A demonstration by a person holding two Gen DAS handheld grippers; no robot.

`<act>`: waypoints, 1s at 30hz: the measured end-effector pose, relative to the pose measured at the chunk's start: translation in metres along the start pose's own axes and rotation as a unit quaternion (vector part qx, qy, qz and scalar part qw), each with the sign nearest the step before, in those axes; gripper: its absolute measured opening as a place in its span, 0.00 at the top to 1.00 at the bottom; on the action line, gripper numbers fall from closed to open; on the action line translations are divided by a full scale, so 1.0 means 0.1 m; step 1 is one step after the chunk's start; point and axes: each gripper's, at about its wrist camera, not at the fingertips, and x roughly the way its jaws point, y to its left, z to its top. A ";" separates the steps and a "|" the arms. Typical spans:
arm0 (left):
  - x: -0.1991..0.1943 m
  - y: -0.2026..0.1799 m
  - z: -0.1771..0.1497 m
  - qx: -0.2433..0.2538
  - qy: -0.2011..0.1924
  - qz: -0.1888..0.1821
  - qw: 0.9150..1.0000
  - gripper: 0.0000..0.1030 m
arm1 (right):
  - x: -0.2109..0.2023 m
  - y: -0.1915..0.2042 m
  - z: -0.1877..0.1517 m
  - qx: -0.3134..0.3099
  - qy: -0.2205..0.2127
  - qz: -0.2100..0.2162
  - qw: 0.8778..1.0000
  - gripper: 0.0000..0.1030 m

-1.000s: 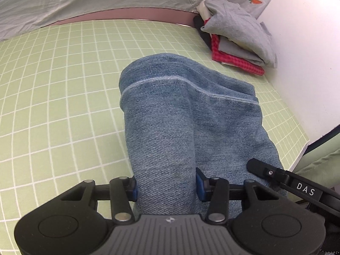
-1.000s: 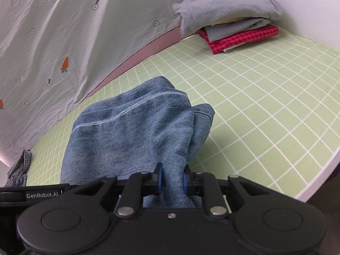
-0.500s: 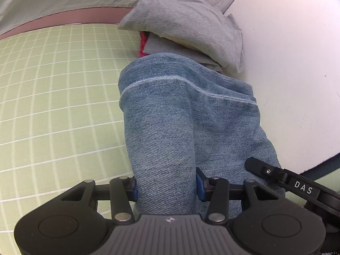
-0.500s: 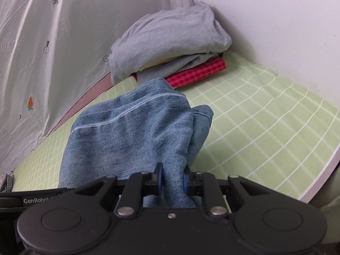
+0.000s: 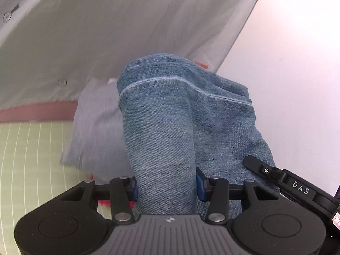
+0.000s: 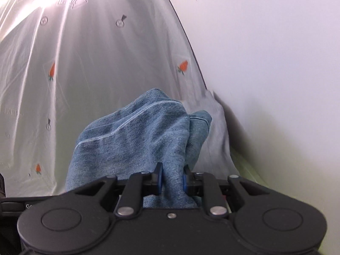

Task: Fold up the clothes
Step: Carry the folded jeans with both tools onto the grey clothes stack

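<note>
Between the blue pads of the left gripper (image 5: 166, 186) sits a thick fold of blue denim garment (image 5: 170, 127), clamped from both sides and bulging forward past the fingers. Just right of it, the right gripper (image 6: 171, 179) pinches a narrower bunch of the same denim (image 6: 131, 140), its pads pressed close together on the cloth. Beyond the left gripper, ahead and to its left, a folded grey garment (image 5: 95, 127) lies blurred on the pale green surface with a white grid (image 5: 31, 159), with a sliver of red fabric (image 5: 103, 201) showing under it. Farther ahead hangs a translucent white curtain printed with small orange carrots (image 6: 85, 74), and to the right stands a plain white wall (image 6: 265, 63).
</note>
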 end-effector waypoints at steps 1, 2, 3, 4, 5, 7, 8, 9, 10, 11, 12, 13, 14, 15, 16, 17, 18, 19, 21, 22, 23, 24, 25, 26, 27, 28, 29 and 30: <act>0.11 0.06 0.11 -0.006 -0.003 0.003 1.000 0.52 | 0.17 -0.02 0.11 0.004 -0.010 0.012 1.000 0.82; 0.22 0.12 0.21 -0.013 -0.006 0.006 1.000 0.50 | 0.35 -0.04 0.23 0.008 -0.020 0.024 1.000 0.82; 0.34 0.19 0.32 -0.019 -0.009 0.009 1.000 0.47 | 0.53 -0.05 0.29 0.007 -0.024 0.032 0.999 0.82; 0.45 0.25 0.42 -0.025 -0.013 0.012 1.000 0.46 | 0.75 -0.07 0.34 -0.001 -0.026 0.036 0.999 0.82; 0.56 0.31 0.53 -0.032 -0.016 0.015 0.999 0.45 | 0.98 -0.09 0.33 -0.001 -0.018 0.035 0.999 0.80; 0.79 0.44 0.74 -0.044 -0.022 0.021 0.999 0.37 | 1.45 -0.16 0.26 0.007 0.007 0.020 1.000 0.70; 0.85 0.46 0.79 -0.046 -0.026 0.022 0.998 0.34 | 1.65 -0.19 0.17 0.004 0.022 0.001 1.000 0.63; 0.87 0.45 0.79 -0.043 -0.030 0.021 0.998 0.29 | 1.77 -0.22 0.08 0.000 0.029 -0.004 1.000 0.60; 0.89 0.44 0.80 -0.041 -0.035 0.019 0.998 0.27 | 1.80 -0.24 0.02 0.004 0.027 0.001 1.000 0.58; 0.90 0.43 0.80 -0.038 -0.039 0.018 0.998 0.27 | 1.81 -0.26 -0.03 0.009 0.023 0.008 1.000 0.58; 0.92 0.42 0.80 -0.035 -0.043 0.017 0.998 0.27 | 1.79 -0.28 -0.04 0.009 0.021 0.012 1.000 0.58; 0.94 0.40 0.80 -0.033 -0.048 0.015 0.998 0.29 | 1.78 -0.29 -0.02 0.006 0.025 0.013 1.000 0.57; 0.96 0.39 0.81 -0.030 -0.052 0.014 0.998 0.34 | 1.77 -0.30 0.00 0.002 0.029 0.014 0.999 0.58; 0.95 0.36 0.81 -0.022 -0.060 0.013 0.998 0.43 | 1.77 -0.33 0.03 0.009 0.033 0.020 0.999 0.60; 0.91 0.31 0.82 -0.008 -0.070 0.013 0.997 0.48 | 1.76 -0.36 0.06 0.022 0.033 0.028 0.999 0.64; 0.89 0.29 0.85 0.000 -0.080 0.007 0.997 0.54 | 1.75 -0.38 0.09 0.035 0.033 0.037 0.998 0.72; 0.87 0.28 0.89 -0.001 -0.091 -0.005 0.996 0.56 | 1.74 -0.40 0.12 0.049 0.033 0.046 0.997 0.76; 0.82 0.27 0.91 -0.004 -0.104 -0.019 0.994 0.56 | 1.71 -0.40 0.15 0.055 0.028 0.054 0.997 0.82; 0.72 0.26 0.96 -0.011 -0.130 -0.047 0.990 0.57 | 1.54 -0.35 0.22 0.070 0.000 0.078 0.995 0.83; 0.71 0.26 0.99 -0.013 -0.141 -0.060 0.988 0.57 | 1.47 -0.31 0.26 0.072 -0.018 0.089 0.993 0.83; 0.76 0.26 1.03 -0.016 -0.149 -0.071 0.986 0.55 | 1.41 -0.29 0.30 0.068 -0.034 0.089 0.993 0.83; 0.86 0.27 1.06 -0.022 -0.149 -0.077 0.986 0.51 | 1.36 -0.27 0.34 0.063 -0.051 0.088 0.993 0.83; 0.99 0.29 1.07 -0.029 -0.136 -0.068 0.988 0.48 | 1.37 -0.28 0.36 0.062 -0.064 0.080 0.993 0.83; 1.11 0.32 1.06 -0.035 -0.117 -0.049 0.991 0.45 | 1.43 -0.30 0.35 0.057 -0.061 0.065 0.994 0.82; 1.23 0.34 1.05 -0.041 -0.096 -0.029 0.994 0.39 | 1.51 -0.33 0.34 0.052 -0.054 0.048 0.996 0.80; 1.31 0.36 1.02 -0.043 -0.087 -0.018 0.995 0.37 | 1.58 -0.34 0.31 0.049 -0.041 0.032 0.997 0.72; 1.31 0.37 1.00 -0.043 -0.089 -0.020 0.995 0.35 | 1.65 -0.36 0.28 0.045 -0.026 0.017 0.998 0.66; 1.29 0.38 1.01 -0.042 -0.093 -0.024 0.995 0.33 | 1.72 -0.37 0.24 0.042 -0.012 0.001 0.999 0.64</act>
